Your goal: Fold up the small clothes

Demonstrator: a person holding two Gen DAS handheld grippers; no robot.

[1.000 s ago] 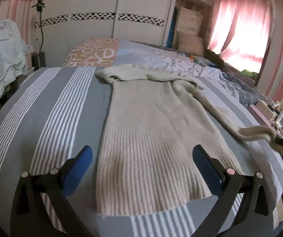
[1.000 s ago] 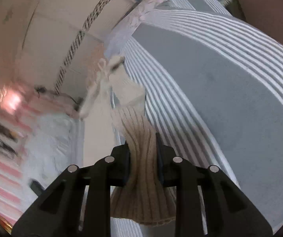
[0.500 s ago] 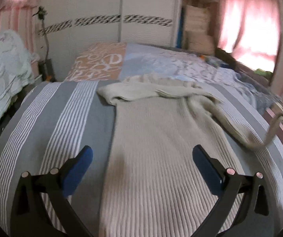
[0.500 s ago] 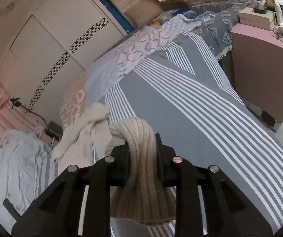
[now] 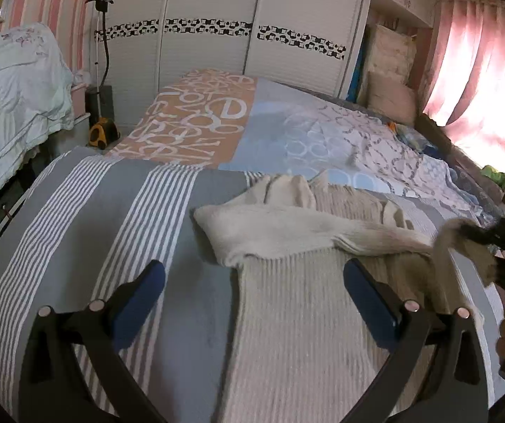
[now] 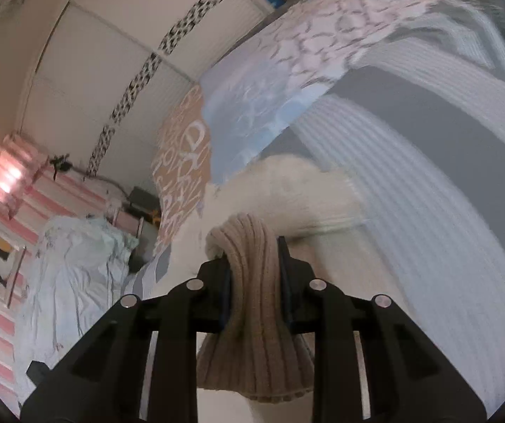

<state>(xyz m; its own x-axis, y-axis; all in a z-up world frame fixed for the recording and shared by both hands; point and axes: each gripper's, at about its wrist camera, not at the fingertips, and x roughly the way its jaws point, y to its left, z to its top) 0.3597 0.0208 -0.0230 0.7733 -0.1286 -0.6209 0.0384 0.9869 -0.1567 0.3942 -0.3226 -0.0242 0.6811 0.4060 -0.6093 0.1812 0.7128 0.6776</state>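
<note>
Sweater [image 5: 298, 317] lay flat on bed [image 5: 86, 218]. Right tongs [image 6: 254, 275] stayed clenched on sleeve [image 6: 252, 303], now carried in over sweater body. Left tongs [image 5: 252, 292] stayed released, moved toward collar.

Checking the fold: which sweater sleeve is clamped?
The sleeve lifted at the sweater's right, in the right gripper; the other sleeve lies across the chest.

Left wrist view looks low along the bed [image 5: 86, 211]; right view tilts, sharing sweater [image 5: 287, 317] and wardrobe [image 5: 217, 17].
</note>
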